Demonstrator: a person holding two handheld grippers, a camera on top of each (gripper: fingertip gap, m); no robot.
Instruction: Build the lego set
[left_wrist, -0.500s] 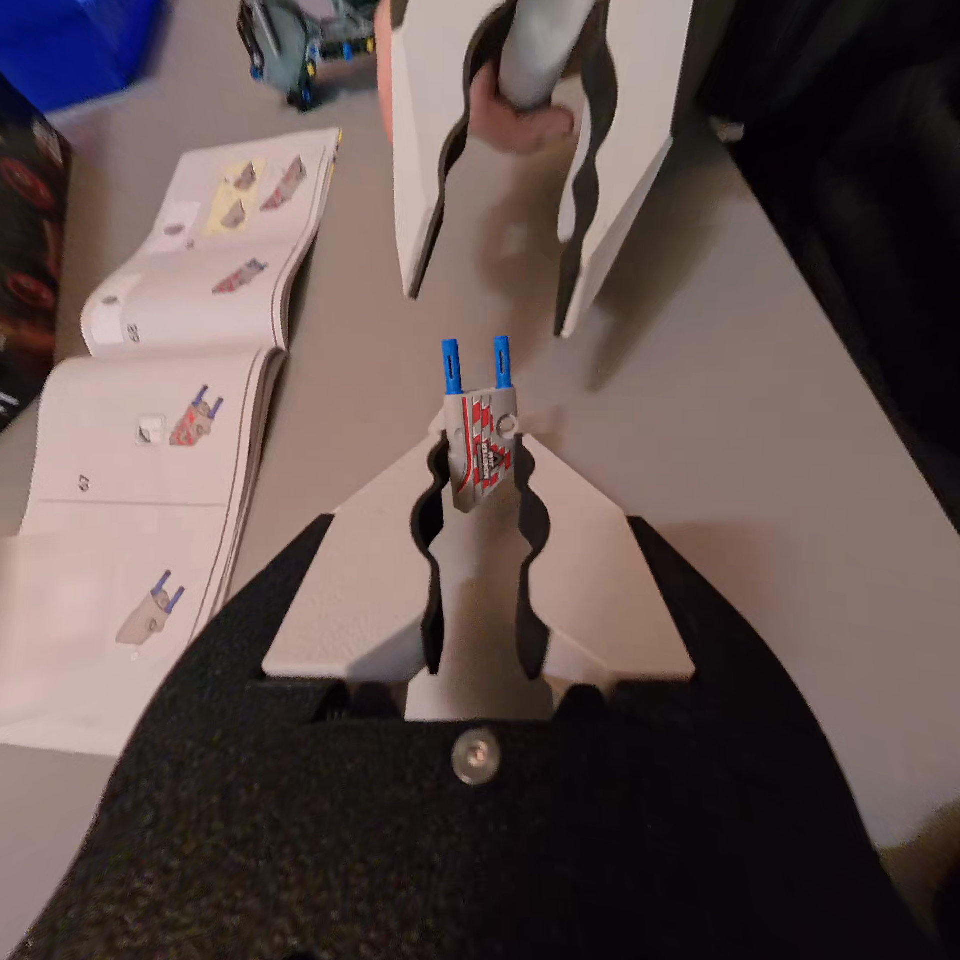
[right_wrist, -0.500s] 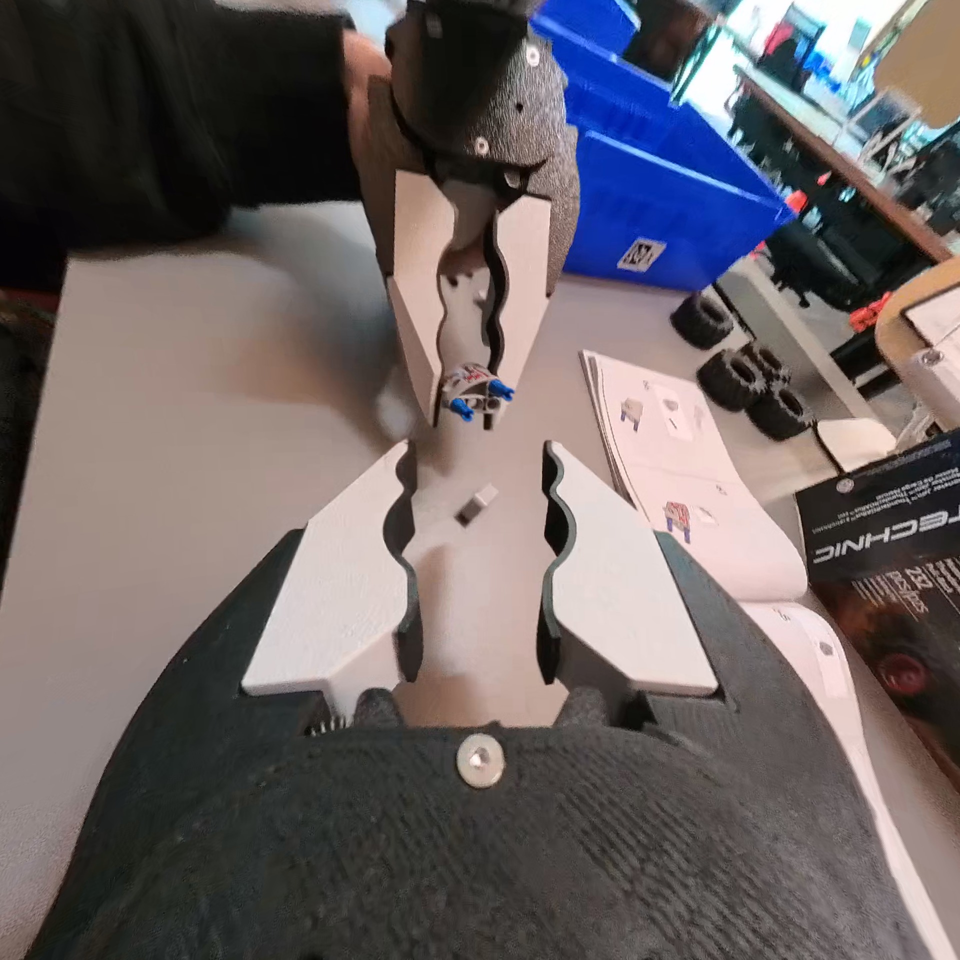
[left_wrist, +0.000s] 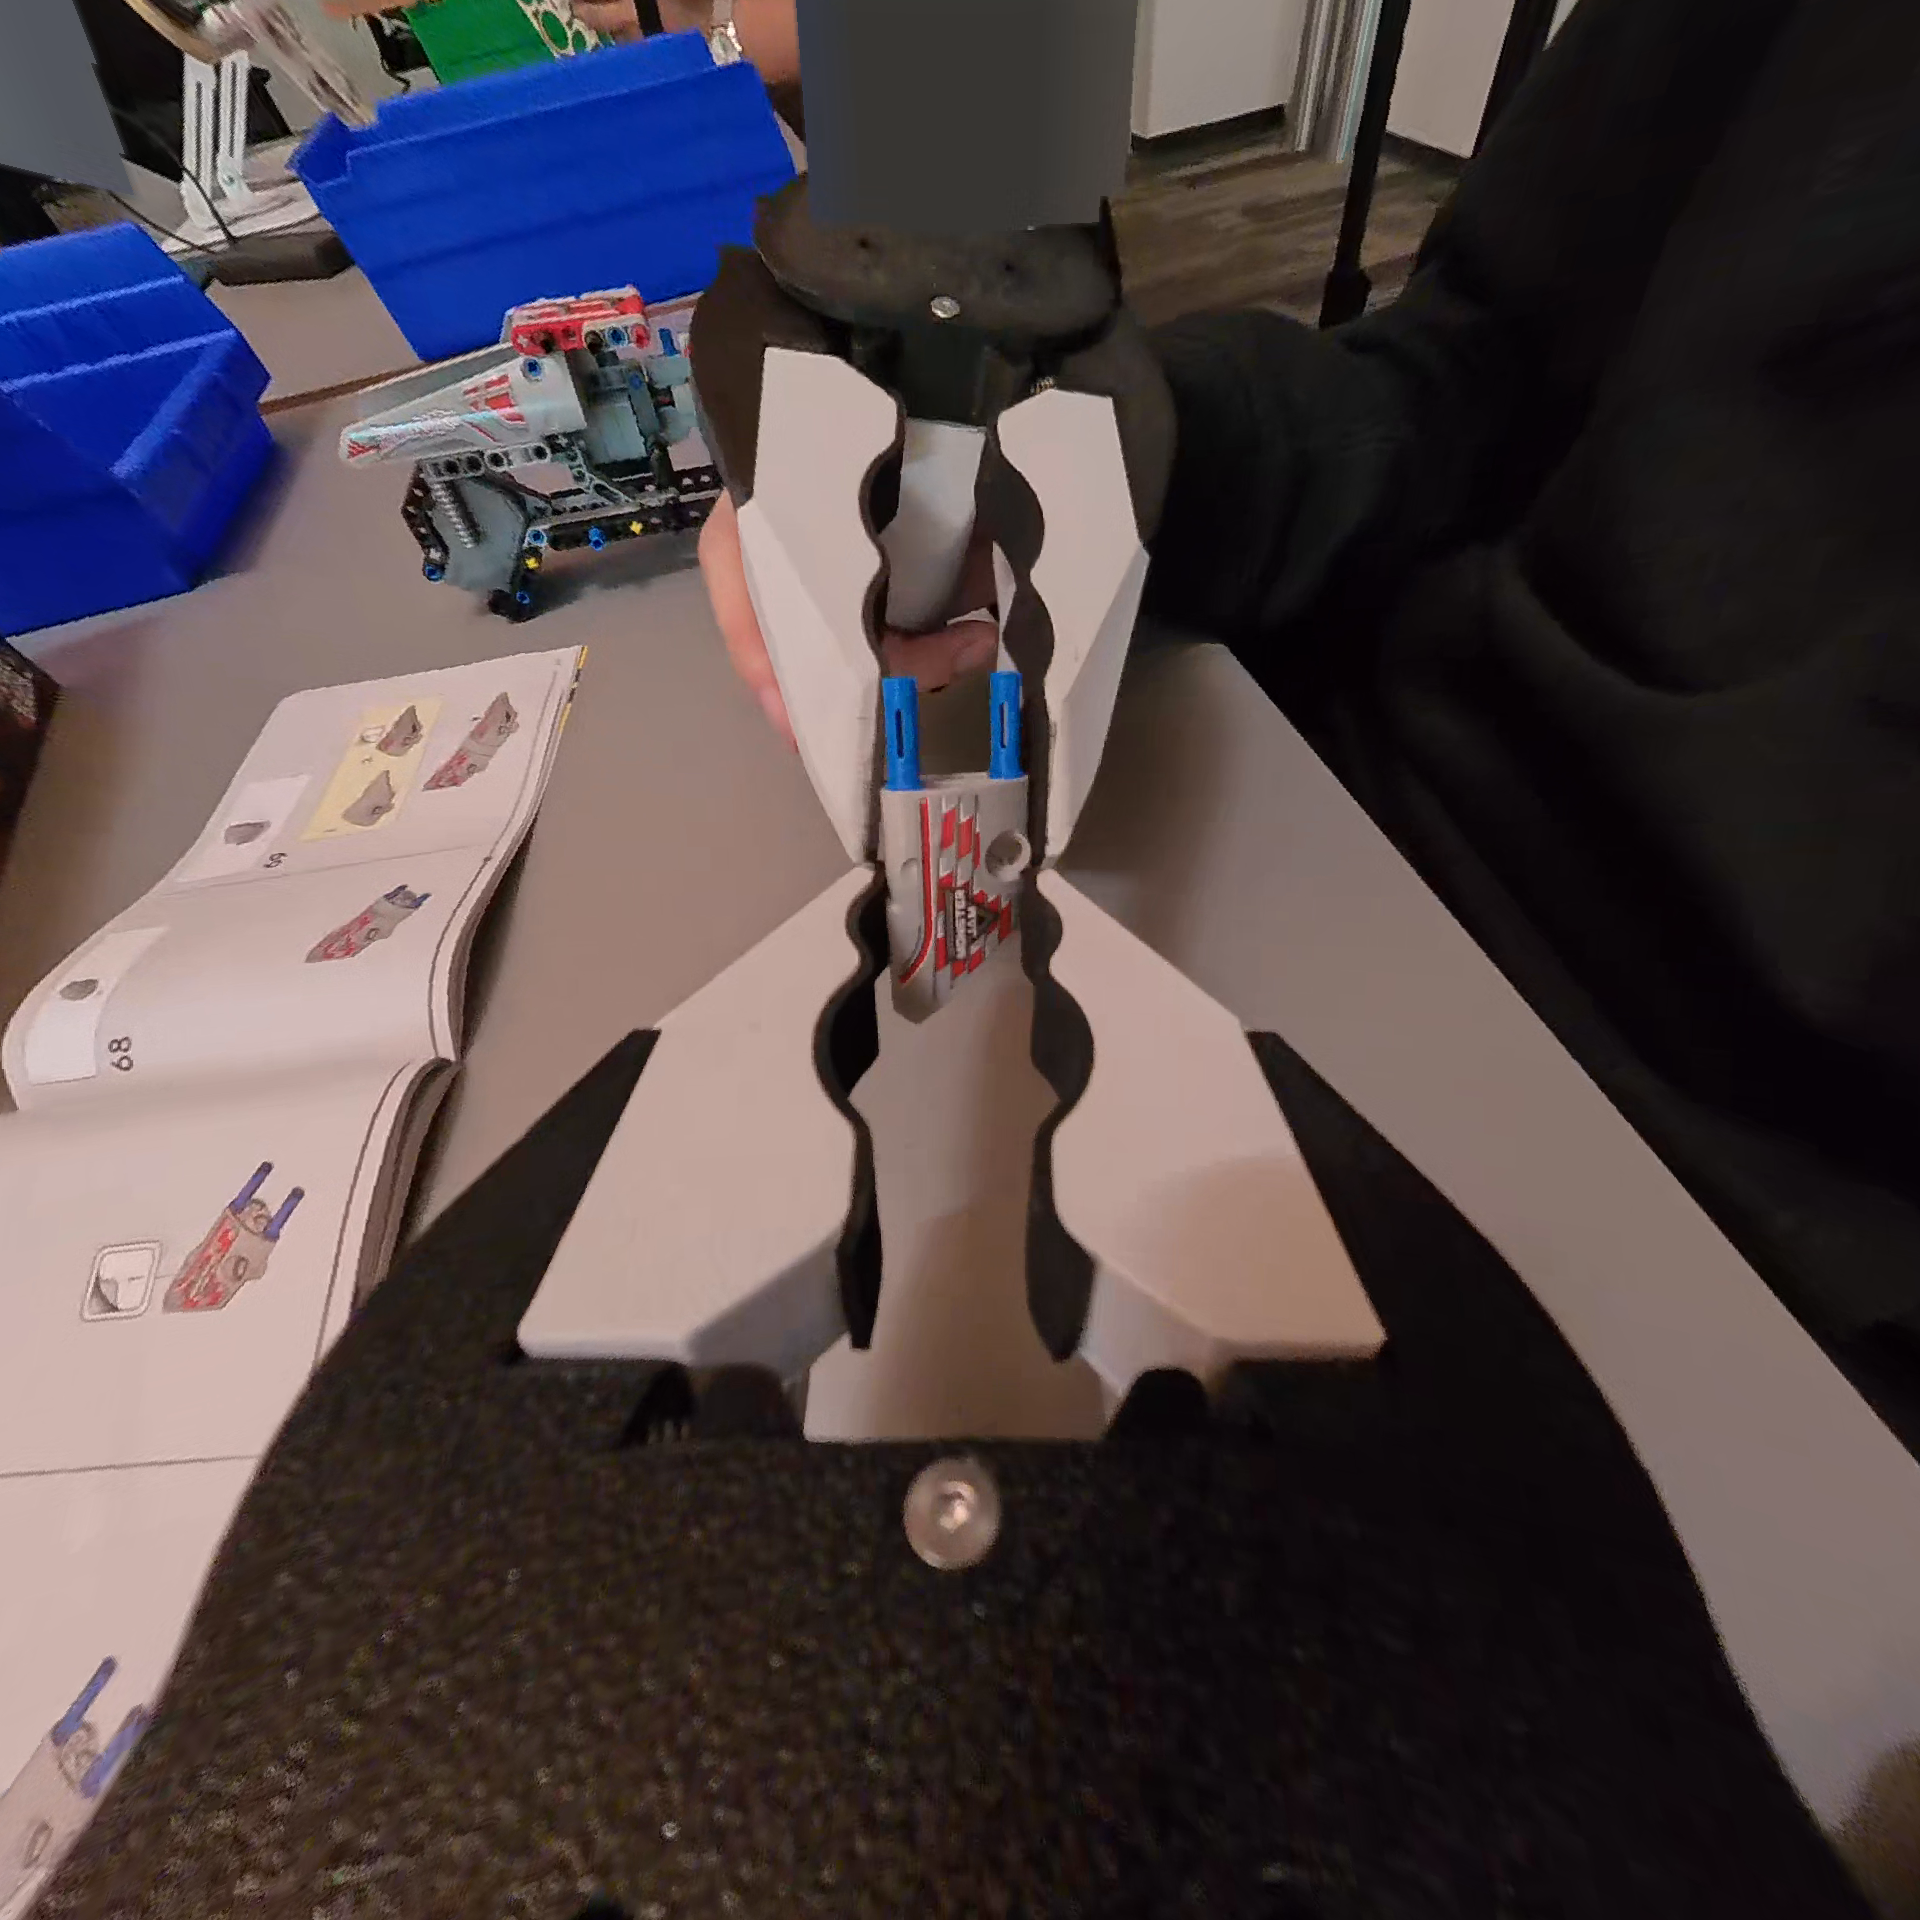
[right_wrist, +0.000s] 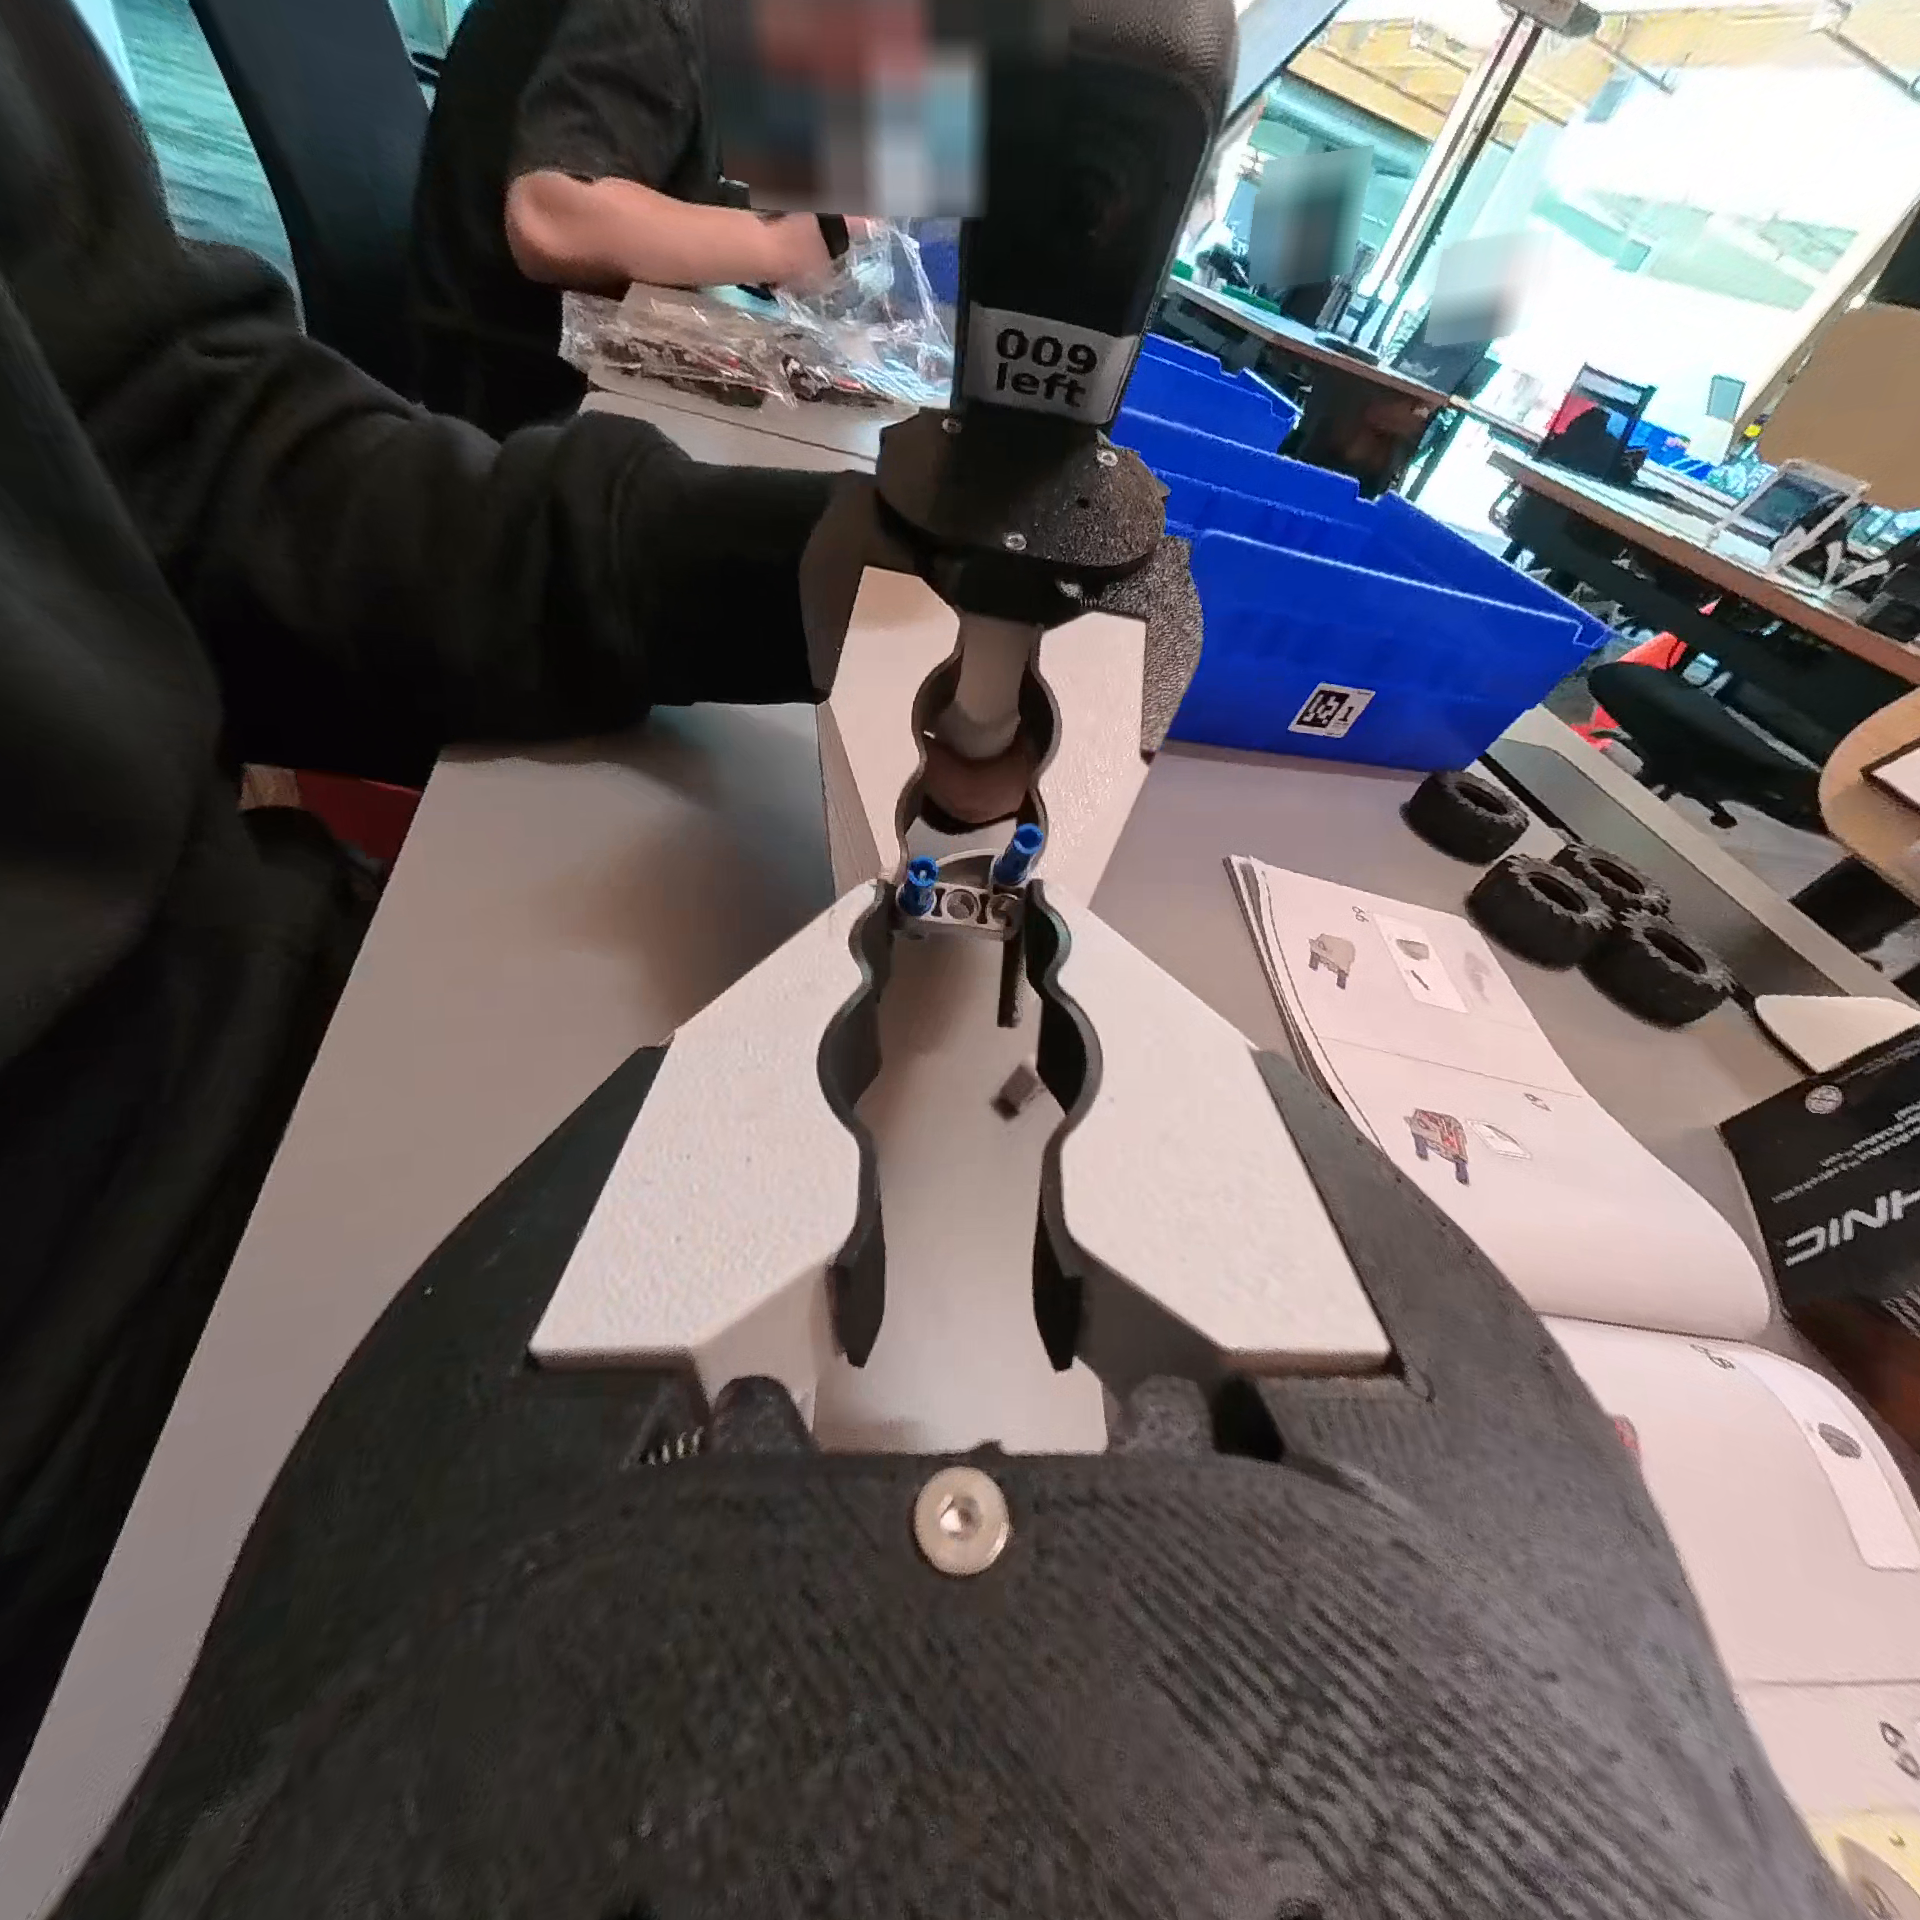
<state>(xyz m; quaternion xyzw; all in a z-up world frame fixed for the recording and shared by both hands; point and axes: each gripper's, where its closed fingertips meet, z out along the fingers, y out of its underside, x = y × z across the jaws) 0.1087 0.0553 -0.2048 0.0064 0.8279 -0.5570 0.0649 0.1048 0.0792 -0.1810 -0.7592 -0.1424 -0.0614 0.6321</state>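
Left wrist view: panel (left_wrist: 951, 902) partly jaw-hidden

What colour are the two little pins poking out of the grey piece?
Blue pins, clearest in the left wrist view.

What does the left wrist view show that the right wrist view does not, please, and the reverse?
Only the left wrist view shows the half-built vehicle and the panel's red-and-white sticker face. Only the right wrist view shows the black tyres, a small loose grey piece on the table, and the dark box. Both show the grey panel with two blue pins, gripped between both grippers, the instruction booklet and blue bins.
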